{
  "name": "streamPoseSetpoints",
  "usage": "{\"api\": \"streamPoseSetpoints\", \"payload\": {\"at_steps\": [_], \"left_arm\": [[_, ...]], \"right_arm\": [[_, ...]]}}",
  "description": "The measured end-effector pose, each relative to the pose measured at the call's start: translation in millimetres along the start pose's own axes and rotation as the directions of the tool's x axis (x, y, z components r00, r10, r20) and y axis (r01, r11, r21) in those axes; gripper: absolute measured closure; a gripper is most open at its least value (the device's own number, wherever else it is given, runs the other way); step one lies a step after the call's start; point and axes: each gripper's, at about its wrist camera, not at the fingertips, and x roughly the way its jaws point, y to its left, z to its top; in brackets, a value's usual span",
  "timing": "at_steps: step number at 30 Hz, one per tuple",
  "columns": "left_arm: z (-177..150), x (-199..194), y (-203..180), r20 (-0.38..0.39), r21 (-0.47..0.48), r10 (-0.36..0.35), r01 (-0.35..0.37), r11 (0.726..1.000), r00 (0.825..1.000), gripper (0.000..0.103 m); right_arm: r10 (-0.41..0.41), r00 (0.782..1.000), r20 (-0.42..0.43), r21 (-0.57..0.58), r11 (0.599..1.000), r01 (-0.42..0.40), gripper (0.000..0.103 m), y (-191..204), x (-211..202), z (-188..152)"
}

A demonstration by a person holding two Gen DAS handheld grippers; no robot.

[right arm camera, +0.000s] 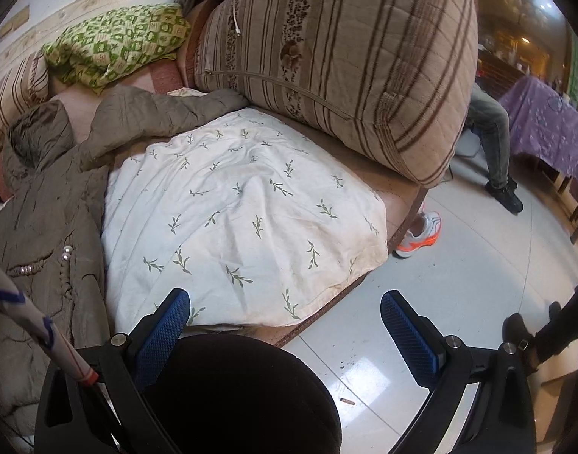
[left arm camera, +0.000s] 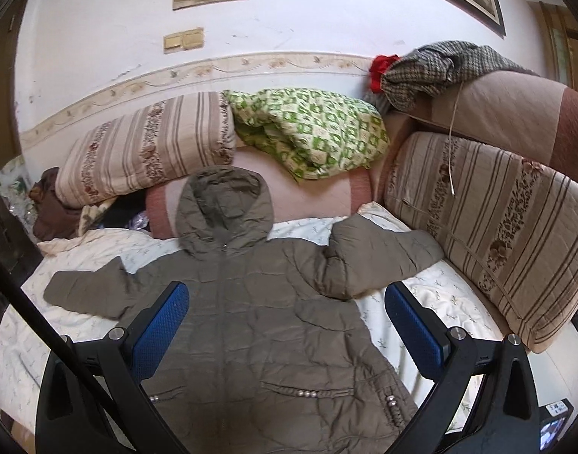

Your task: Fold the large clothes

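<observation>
Leaf-print sheet [right arm camera: 243, 204] under jacket [left arm camera: 266, 302]

Ahead of the blue-padded left gripper [left arm camera: 287, 325] lies an olive-grey jacket [left arm camera: 258, 321] on a white leaf-print sheet [left arm camera: 432, 302], beyond it a green-checked, possibly floral, quilt [left arm camera: 311, 132].

**Soft Cloth, Hard Shine**

The jacket [left arm camera: 266, 325] is matt, quilted olive fabric with glossy round beads at the pockets. The sheet [right arm camera: 243, 204] beneath is thin, creased cotton-like cloth. The striped cushion [right arm camera: 338, 56] looks stitched and quilted. Both tools carry dimpled blue pads [left arm camera: 160, 325] on smooth black plastic. The floor [right arm camera: 459, 283] is glossy tile.
</observation>
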Motion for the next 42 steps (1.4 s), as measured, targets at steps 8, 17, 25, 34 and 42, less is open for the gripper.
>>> {"api": "streamPoseSetpoints", "payload": {"at_steps": [8,17,25,34,42], "left_arm": [[-6.4,-25.7,40.2,0.048,-0.028,0.112,-0.111,0.993,0.993,0.000],[-20.7,-57.4,103.9,0.046,-0.105,0.323,-0.317,0.943,0.945,0.000],[-39.8,-79.5,138.4,0.000,-0.140,0.450,-0.446,0.884,0.893,0.000],[-48.5,-93.0,141.9,0.020,-0.137,0.491,-0.484,0.864,0.871,0.000],[-60.2,-66.2,158.1,-0.062,-0.130,0.389,-0.394,0.910,0.919,0.000]], "right_arm": [[0.012,0.998,0.065,-0.008,1.000,-0.012,0.000,-3.1,-18.9,6.3],[0.220,0.948,0.229,-0.118,0.973,-0.198,0.000,55.2,-74.3,58.3],[0.379,0.896,0.233,-0.277,0.909,-0.313,0.000,125.6,-84.3,71.3],[0.428,0.882,0.196,-0.348,0.872,-0.345,0.000,159.8,-84.4,65.6],[0.399,0.902,0.166,-0.372,0.873,-0.317,0.000,174.0,-82.5,61.3]]}}
